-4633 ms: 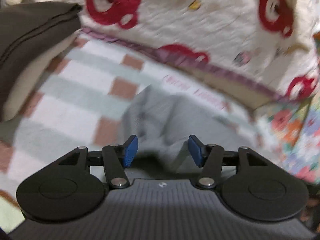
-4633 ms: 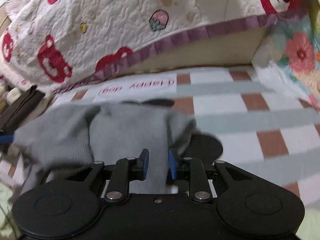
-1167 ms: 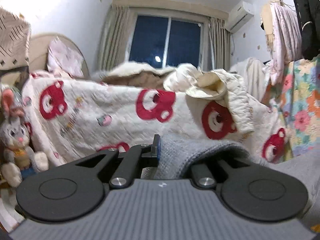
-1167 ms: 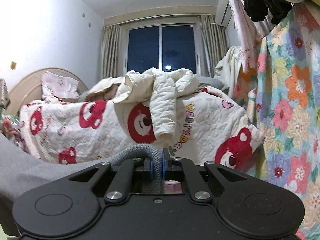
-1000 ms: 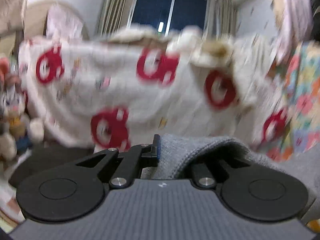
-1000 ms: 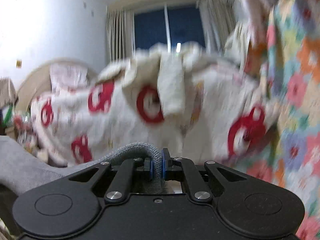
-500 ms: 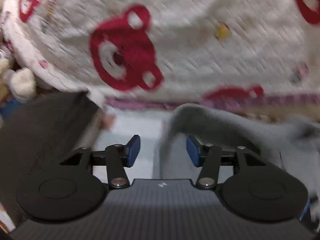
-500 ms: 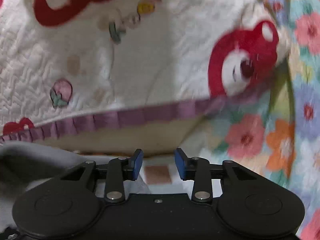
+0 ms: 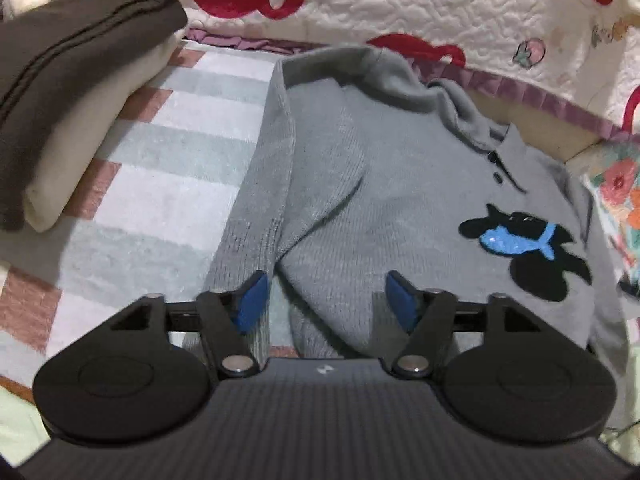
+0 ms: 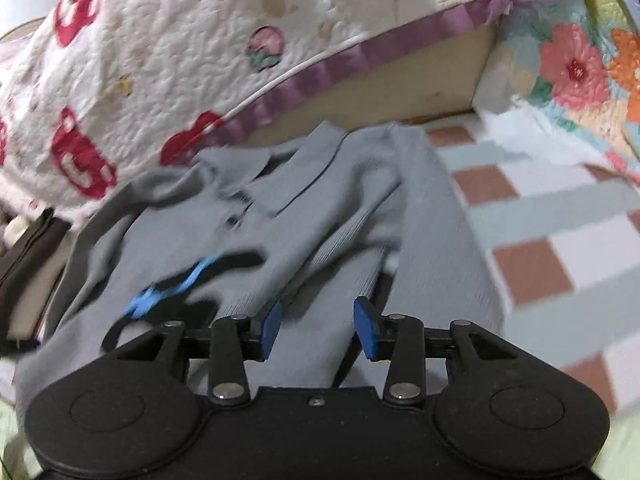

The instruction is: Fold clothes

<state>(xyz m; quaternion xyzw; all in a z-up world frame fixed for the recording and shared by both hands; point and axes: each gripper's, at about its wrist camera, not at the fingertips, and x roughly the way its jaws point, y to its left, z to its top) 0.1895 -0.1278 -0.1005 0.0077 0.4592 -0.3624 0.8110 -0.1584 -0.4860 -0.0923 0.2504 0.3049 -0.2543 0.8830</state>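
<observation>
The grey knitted polo sweater with a black-and-blue fish patch (image 9: pixel 360 184) lay spread on the checked rug (image 9: pixel 160 168), collar toward the bed's edge. Both the left hand-held gripper (image 9: pixel 326 300) and right hand-held gripper (image 10: pixel 316 326) had just been opening and hung released over it, gripping nothing.

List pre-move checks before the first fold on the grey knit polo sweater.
1. Left gripper released: ok, jaws have just been opening, pads clear of the knit.
2. Right gripper released: ok, also just opening, nothing pinched.
3. Grey knit polo sweater face up on checked mat: ok, fish patch shows.
4. Sweater flat: not ok, collar rumpled, left sleeve folded along the body.
5. Clear of folded dark stack: ok.
6. Hem: cannot tell.
</observation>
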